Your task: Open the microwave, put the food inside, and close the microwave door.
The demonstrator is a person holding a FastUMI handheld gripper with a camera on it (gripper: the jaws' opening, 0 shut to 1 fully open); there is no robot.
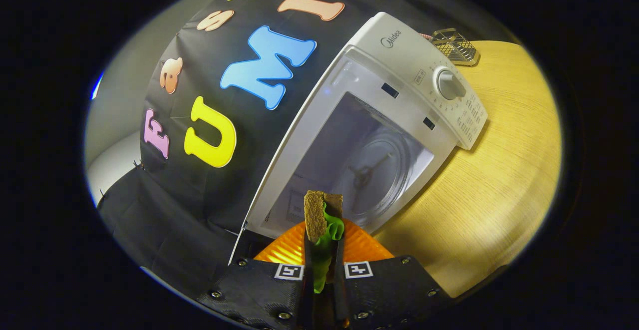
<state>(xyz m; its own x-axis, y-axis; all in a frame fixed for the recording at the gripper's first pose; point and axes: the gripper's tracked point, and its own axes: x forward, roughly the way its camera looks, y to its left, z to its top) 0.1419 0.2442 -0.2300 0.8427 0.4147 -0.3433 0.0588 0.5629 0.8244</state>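
My gripper (323, 242) is shut on a toy sandwich (319, 220), two brown bread slices with green lettuce between them, pressed from both sides by the fingers. An orange ribbed plate (362, 247) shows right under the sandwich, behind the fingers. Just ahead stands the white microwave (399, 60), tilted in view, its cavity open with the glass turntable (379, 170) visible inside. The edge of its swung-open door (238, 242) shows to the left of the fingers. The sandwich is held in front of the cavity mouth, outside it.
The microwave stands on a light wooden table (499, 180). Its control panel with a round dial (449, 84) is on the right side. A small wire rack (455, 45) sits on the table behind the microwave. Black cloth wall lies to the left.
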